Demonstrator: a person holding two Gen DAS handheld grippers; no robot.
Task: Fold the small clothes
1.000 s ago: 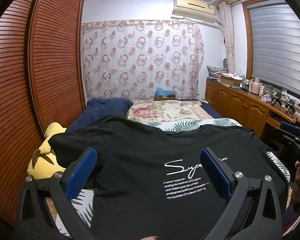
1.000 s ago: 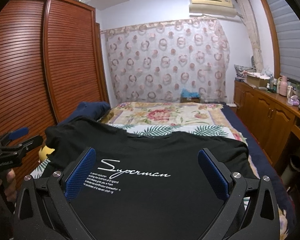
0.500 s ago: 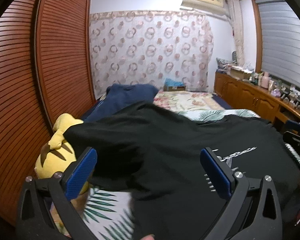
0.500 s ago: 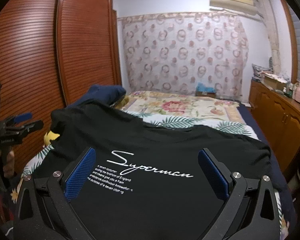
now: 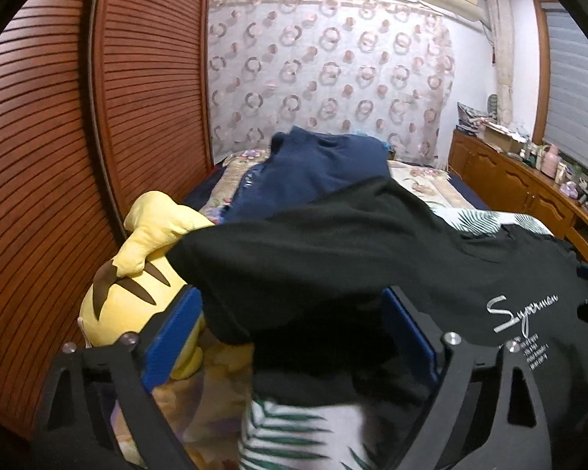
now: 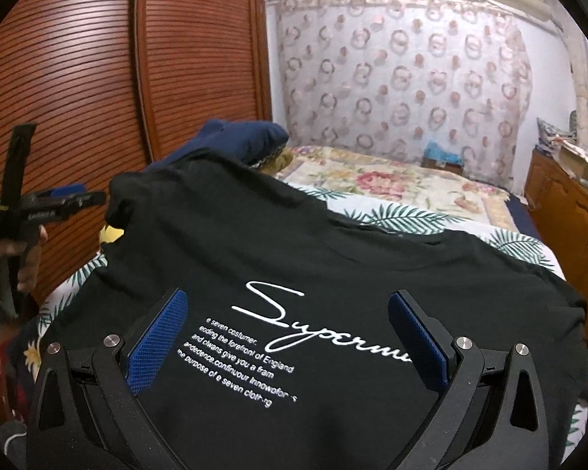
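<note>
Black "Superman" T-shirt [image 6: 333,274] lies print-up across the near end of the bed [image 6: 392,180], long axis roughly across the bed from sleeve to sleeve, left sleeve [image 5: 294,274] draped toward the bed's left edge beside the yellow plush toy [image 5: 137,274]. Left gripper [image 5: 290,337] is nearer that sleeve: jaws closing but wide, sleeve hem between the blue pads, no contact visible. Right gripper [image 6: 290,337] hangs over the printed chest, jaws wide apart and holding nothing; judged next move is a left-side pinch of the sleeve.
</note>
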